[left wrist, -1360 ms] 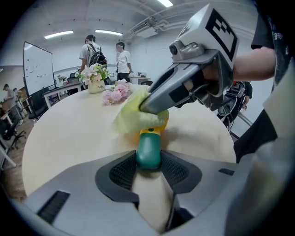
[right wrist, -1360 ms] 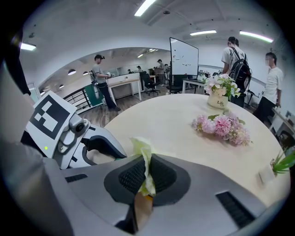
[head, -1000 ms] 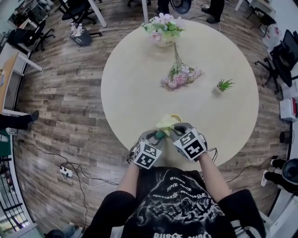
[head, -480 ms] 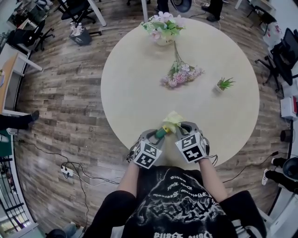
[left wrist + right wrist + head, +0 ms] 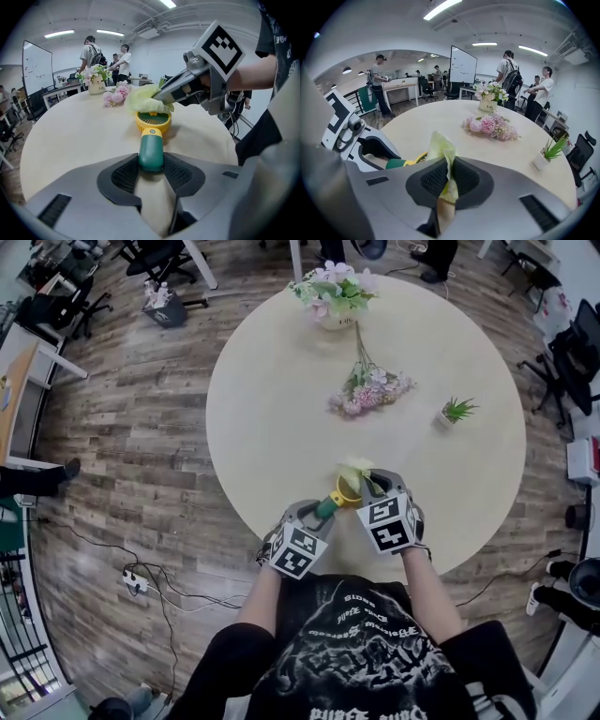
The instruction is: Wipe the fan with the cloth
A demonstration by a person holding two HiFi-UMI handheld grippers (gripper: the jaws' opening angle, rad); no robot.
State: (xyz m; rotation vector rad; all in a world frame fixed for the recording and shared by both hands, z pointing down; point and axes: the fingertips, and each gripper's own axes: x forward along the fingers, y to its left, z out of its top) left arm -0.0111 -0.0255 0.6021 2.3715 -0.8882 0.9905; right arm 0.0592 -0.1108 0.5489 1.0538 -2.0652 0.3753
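Observation:
A small hand fan with a green handle point(image 5: 151, 152) and a round yellow head point(image 5: 153, 121) lies over the round table near its front edge. My left gripper point(image 5: 151, 169) is shut on the green handle point(image 5: 324, 509). My right gripper point(image 5: 449, 180) is shut on a pale yellow-green cloth point(image 5: 443, 149). In the left gripper view the cloth point(image 5: 146, 100) rests on the far rim of the fan head, with the right gripper's fingers point(image 5: 180, 89) reaching in from the right. In the head view the cloth point(image 5: 356, 471) sits just beyond the fan head point(image 5: 345, 493).
A bunch of pink flowers point(image 5: 367, 392) lies mid-table. A vase of flowers point(image 5: 333, 298) stands at the far edge, a small potted plant point(image 5: 452, 412) at the right. Several people stand beyond the table point(image 5: 272, 399). Office chairs and desks ring the room.
My right gripper has swung to the right and slightly away from me with the cloth, dragging it across the fan head. The left gripper and fan have held still.

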